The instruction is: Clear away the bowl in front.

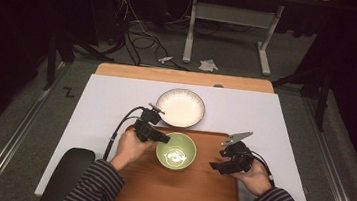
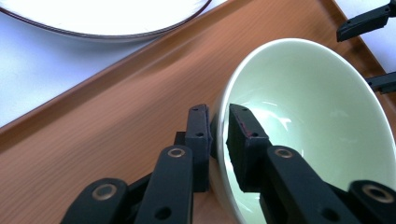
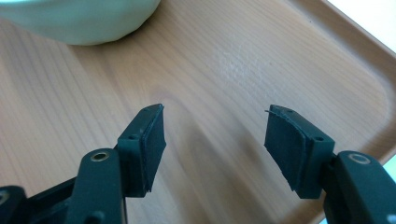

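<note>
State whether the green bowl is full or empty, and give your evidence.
Empty. The high view shows the green bowl on the tray with only glare inside; the left gripper, shut on its rim, faces a bare glazed interior.

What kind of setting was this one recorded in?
Probably a lab or recording room, not a kitchen: dark curtains surround the white-topped table, loose cables trail over the grey carpet, and only a staged tray with bowls sits there.

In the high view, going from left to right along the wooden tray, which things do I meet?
Left gripper clamped on the green bowl's rim → green bowl → bare tray → right gripper, open.
</note>
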`<state>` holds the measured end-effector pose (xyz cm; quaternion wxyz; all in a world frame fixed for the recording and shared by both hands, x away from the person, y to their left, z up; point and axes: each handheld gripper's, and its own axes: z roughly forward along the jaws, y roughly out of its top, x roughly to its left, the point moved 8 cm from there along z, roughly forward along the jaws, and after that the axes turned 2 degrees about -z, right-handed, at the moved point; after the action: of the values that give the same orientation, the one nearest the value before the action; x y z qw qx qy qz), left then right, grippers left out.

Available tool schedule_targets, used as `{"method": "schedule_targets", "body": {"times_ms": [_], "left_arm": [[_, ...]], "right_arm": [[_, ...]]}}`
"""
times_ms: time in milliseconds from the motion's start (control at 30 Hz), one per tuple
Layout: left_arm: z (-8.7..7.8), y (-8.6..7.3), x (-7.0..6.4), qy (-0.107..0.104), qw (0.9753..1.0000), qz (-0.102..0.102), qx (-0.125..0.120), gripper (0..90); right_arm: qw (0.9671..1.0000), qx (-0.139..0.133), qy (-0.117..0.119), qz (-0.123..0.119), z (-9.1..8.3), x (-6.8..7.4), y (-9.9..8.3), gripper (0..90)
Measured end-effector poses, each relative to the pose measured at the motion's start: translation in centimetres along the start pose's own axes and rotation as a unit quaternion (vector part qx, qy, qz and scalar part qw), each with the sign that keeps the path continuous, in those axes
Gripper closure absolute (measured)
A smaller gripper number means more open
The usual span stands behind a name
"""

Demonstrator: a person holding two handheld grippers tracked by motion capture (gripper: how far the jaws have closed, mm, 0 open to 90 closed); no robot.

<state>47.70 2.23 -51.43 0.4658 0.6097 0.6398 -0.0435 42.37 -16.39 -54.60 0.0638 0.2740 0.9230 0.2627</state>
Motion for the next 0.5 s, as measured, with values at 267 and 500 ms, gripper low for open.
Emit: {"method": "schedule_targets", "body": {"times_ms": [267,500], "left_arm": [[-0.3,0.2,-0.2,-0.005,0.9999,0.007,-0.011,61.3],[-1.1,0.7,-0.3,-0.006,0.9997,0.005,-0.023,55.0]], "right_arm": [[1.0,0.001,0.001,0.001,0.0,0.0,0.0,39.5],[1.0,-0.001,-0.001,0.0,0.0,0.0,0.0,39.6]]}}
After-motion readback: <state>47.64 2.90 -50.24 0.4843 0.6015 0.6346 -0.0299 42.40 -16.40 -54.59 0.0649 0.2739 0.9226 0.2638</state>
